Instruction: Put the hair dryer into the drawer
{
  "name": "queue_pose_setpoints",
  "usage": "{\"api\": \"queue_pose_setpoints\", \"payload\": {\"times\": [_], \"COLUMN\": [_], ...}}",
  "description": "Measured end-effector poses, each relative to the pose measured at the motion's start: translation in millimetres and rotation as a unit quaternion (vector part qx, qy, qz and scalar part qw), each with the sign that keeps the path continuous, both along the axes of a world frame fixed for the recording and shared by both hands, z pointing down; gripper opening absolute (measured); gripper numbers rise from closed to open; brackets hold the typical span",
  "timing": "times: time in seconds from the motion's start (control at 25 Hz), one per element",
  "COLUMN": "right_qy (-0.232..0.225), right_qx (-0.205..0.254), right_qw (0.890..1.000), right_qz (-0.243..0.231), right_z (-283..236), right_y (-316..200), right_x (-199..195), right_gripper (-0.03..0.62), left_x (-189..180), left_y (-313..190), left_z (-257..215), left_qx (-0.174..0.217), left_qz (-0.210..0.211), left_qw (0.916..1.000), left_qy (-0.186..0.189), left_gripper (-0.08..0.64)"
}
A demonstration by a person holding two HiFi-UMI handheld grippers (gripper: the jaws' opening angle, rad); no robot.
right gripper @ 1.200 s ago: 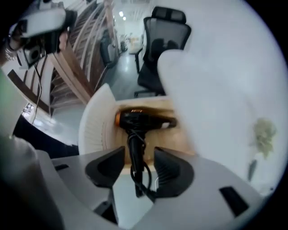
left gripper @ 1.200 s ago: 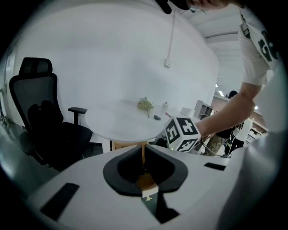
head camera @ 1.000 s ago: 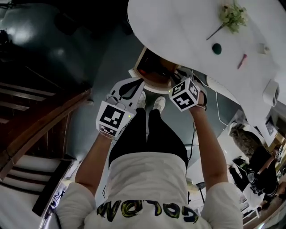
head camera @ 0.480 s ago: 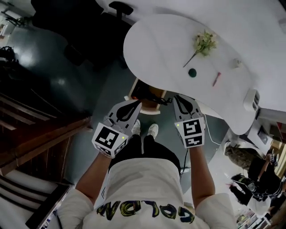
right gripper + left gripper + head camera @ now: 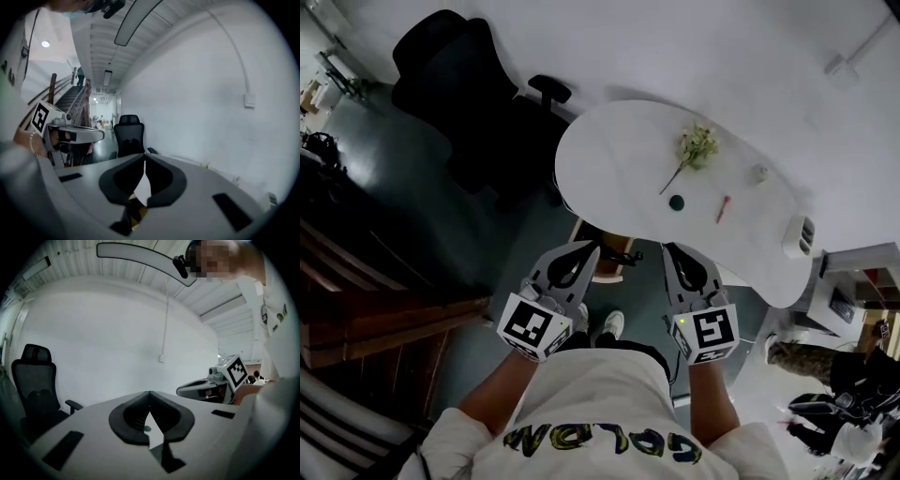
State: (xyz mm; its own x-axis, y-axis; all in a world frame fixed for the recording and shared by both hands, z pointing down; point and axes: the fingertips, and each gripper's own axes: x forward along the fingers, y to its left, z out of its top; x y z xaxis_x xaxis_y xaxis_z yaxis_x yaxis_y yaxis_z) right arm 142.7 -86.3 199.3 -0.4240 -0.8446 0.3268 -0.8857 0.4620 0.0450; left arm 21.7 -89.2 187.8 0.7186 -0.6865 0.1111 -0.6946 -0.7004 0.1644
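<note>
While both grippers are held up in front of the body, stage: late, by my judgement, because no carrying is going on and nothing is gripped.
Left gripper point(image 5: 592, 247): jaws pressed together at the tips, nothing pinched; through the small gap behind the tips only the white surface shows.
Right gripper point(image 5: 669, 248): jaws have just been closing and now meet at the tips, also with nothing between them.
Hair dryer: I cannot make it out clearly in any view. It is not on the surface and not in a gripper, so the dark inside of the drawer may hold it, but this is a guess.
Drawer point(image 5: 609, 272): wooden, below the near edge of the surface, seen between the two grippers in the head view; it looks pulled out.
Surface point(image 5: 609, 169): white and rounded, carrying a flower sprig point(image 5: 694, 148), a small green thing point(image 5: 676, 202) and a pink stick point(image 5: 723, 209); none of them belongs to the task.
Done: probably the placing of the hair dryer.
Left: perhaps to push the drawer shut, though the task sentence does not ask for it.
</note>
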Motion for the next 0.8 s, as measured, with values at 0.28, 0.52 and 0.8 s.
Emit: {"api": "queue_pose_setpoints", "payload": {"times": [0.28,0.52,0.8], "right_qy": [-0.006,-0.016,-0.032], "right_qx": [0.05,0.07,0.086], "right_qw": [0.999,0.997,0.996], "right_qz": [-0.016,-0.016,-0.014], "right_z": [-57,-80,-98], "right_y": [31,49,60], "right_x": [-8,-8,-11], "right_gripper": [0.02,0.018,0.012], "left_x": [-2,3,10], "left_y": [19,35,48], "left_z": [-53,-77,-92], "left_qx": [0.042,0.063,0.077], "left_qz": [-0.007,0.0,0.013], "left_qw": [0.999,0.9976,0.9964], "left_qy": [0.013,0.026,0.035], "left_gripper": [0.011,0.011,0.011]}}
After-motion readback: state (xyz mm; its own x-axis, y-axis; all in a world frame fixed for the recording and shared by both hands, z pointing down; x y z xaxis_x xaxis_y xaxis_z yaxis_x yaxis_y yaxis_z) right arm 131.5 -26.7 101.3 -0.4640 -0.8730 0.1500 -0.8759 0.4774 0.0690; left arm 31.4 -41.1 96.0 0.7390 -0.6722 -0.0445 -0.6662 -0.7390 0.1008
